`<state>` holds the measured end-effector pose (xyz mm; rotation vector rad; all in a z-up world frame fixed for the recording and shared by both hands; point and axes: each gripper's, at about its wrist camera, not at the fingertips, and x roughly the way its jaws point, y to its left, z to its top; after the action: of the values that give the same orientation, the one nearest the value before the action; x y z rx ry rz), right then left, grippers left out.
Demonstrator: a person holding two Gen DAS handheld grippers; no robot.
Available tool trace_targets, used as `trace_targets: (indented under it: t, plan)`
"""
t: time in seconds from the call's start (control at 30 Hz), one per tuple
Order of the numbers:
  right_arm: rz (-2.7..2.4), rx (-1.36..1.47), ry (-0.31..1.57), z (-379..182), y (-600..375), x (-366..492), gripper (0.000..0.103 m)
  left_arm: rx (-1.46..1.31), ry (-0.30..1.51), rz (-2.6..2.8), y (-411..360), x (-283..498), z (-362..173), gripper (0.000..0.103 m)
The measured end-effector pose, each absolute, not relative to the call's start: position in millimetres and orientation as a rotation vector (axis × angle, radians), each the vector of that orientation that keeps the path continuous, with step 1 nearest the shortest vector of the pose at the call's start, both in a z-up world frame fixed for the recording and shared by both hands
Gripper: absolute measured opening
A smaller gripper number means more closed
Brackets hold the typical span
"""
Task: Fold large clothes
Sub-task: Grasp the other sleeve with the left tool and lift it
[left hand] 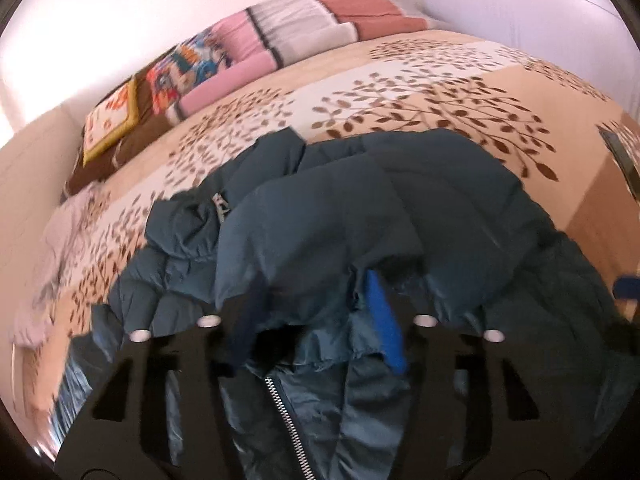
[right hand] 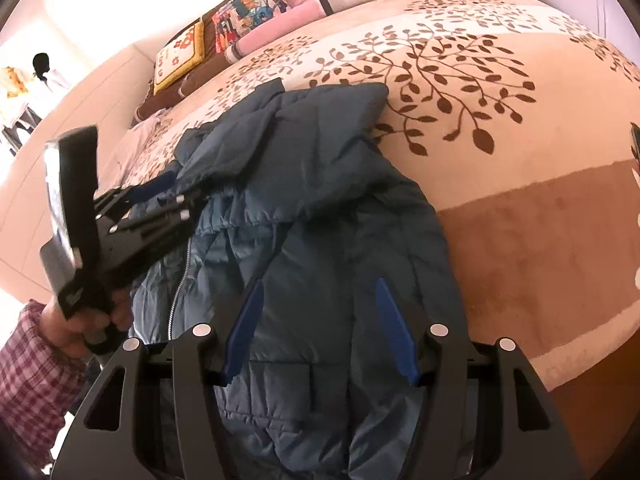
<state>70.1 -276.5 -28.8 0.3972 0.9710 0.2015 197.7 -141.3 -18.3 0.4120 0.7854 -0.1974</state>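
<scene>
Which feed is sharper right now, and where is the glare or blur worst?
Right wrist view is sharper: the jacket quilting and bedspread leaves read cleanly, though the window corner at upper left is blown out and the left tool is motion-smeared. Left wrist view is softer, with blur across the jacket and the bed's left edge, plus pinkish washout on the wall.

Bright daylight from the blown-out upper left, motion blur at left edges, strong fisheye curvature

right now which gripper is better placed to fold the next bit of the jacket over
Left. The left gripper appears shut on a fold of the jacket near its zipper, so it can carry that fold across. The right gripper is open above the jacket, gripping nothing.
</scene>
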Motion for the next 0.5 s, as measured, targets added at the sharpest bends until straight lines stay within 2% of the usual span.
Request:
trace_targets:
  t: [0.03, 0.1, 0.3, 0.5]
  plan:
    - [0.202, 0.400, 0.975, -30.2, -276.7, 69.3, 0.059, 0.405, 0.789, -0.189, -140.1, 199.9, -19.1, 0.036]
    - [0.204, 0.399, 0.982, -32.2, -276.3, 68.3, 0.059, 0.387, 0.800, -0.184, -136.9, 204.3, -19.1, 0.017]
    - [0.205, 0.390, 0.986, -31.5, -272.4, 67.4, 0.059, 0.331, 0.779, -0.172, -125.2, 205.0, -7.5, 0.005]
    - [0.196, 0.380, 0.984, -26.0, -269.2, 65.7, 0.059, 0.252, 0.750, -0.128, -101.4, 208.3, 8.4, 0.003]
